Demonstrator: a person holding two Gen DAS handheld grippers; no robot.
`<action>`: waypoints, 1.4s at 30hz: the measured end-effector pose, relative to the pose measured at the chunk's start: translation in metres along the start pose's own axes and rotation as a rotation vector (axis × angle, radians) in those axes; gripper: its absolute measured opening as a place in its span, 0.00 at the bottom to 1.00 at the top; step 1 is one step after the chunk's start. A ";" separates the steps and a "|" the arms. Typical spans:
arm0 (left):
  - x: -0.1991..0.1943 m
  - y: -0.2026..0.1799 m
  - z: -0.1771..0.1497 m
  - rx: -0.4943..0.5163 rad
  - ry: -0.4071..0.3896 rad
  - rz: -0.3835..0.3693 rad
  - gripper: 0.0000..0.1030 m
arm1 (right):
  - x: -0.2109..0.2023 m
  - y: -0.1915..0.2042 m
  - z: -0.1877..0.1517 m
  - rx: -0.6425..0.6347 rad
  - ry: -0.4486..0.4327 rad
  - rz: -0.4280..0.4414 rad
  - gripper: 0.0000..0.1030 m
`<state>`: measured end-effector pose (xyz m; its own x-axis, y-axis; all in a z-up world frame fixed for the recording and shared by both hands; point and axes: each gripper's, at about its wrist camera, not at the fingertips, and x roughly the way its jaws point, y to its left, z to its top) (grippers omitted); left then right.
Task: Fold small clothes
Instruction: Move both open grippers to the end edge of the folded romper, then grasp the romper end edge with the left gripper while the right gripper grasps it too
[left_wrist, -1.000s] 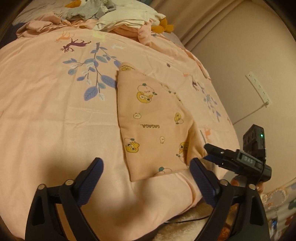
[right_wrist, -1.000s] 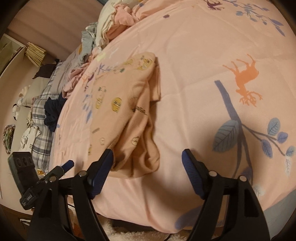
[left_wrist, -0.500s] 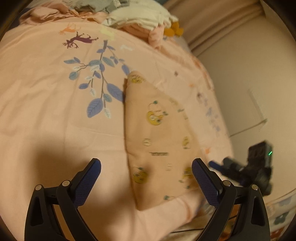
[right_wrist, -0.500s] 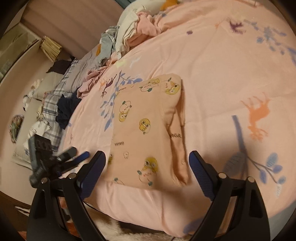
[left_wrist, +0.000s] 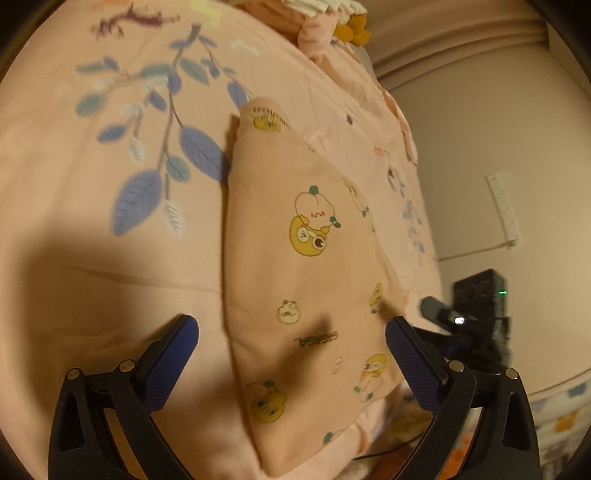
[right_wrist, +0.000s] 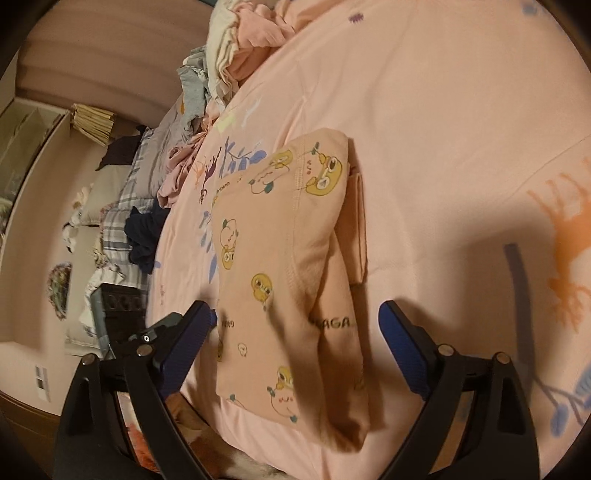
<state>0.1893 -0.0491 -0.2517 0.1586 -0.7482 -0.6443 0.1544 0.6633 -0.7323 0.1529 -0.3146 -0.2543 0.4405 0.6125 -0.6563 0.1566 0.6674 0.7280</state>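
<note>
A small peach garment with yellow cartoon prints (left_wrist: 306, 280) lies folded flat on the pink bedspread (left_wrist: 92, 266) near the bed's front edge. It also shows in the right wrist view (right_wrist: 284, 280), with a folded sleeve along its right side. My left gripper (left_wrist: 291, 354) is open and empty, hovering over the garment's near end. My right gripper (right_wrist: 295, 332) is open and empty, also above the garment's near end. The other gripper's body shows at the right in the left wrist view (left_wrist: 476, 317) and at the left in the right wrist view (right_wrist: 122, 314).
A pile of unfolded clothes (right_wrist: 236, 55) lies at the far end of the bed. More clothes and plaid bedding (right_wrist: 122, 206) lie left of it. A wall with a power strip (left_wrist: 504, 210) is on the right. The bed edge is just below the garment.
Both grippers have moved in closer and lower over the garment's near end. The garment lies flat and has not moved since half a second ago.
</note>
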 end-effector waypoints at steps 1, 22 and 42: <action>0.001 0.002 0.002 -0.012 0.007 -0.027 0.98 | 0.003 -0.003 0.001 0.010 0.010 0.006 0.90; 0.031 0.000 0.014 -0.035 0.124 -0.147 0.64 | 0.028 -0.015 0.003 0.036 0.060 0.158 0.57; 0.035 -0.071 -0.006 0.235 -0.064 0.260 0.16 | 0.022 -0.001 -0.009 -0.067 -0.081 -0.042 0.21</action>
<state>0.1782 -0.1223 -0.2232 0.2816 -0.5561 -0.7820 0.3201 0.8227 -0.4698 0.1550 -0.2981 -0.2715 0.5049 0.5490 -0.6661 0.1186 0.7202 0.6835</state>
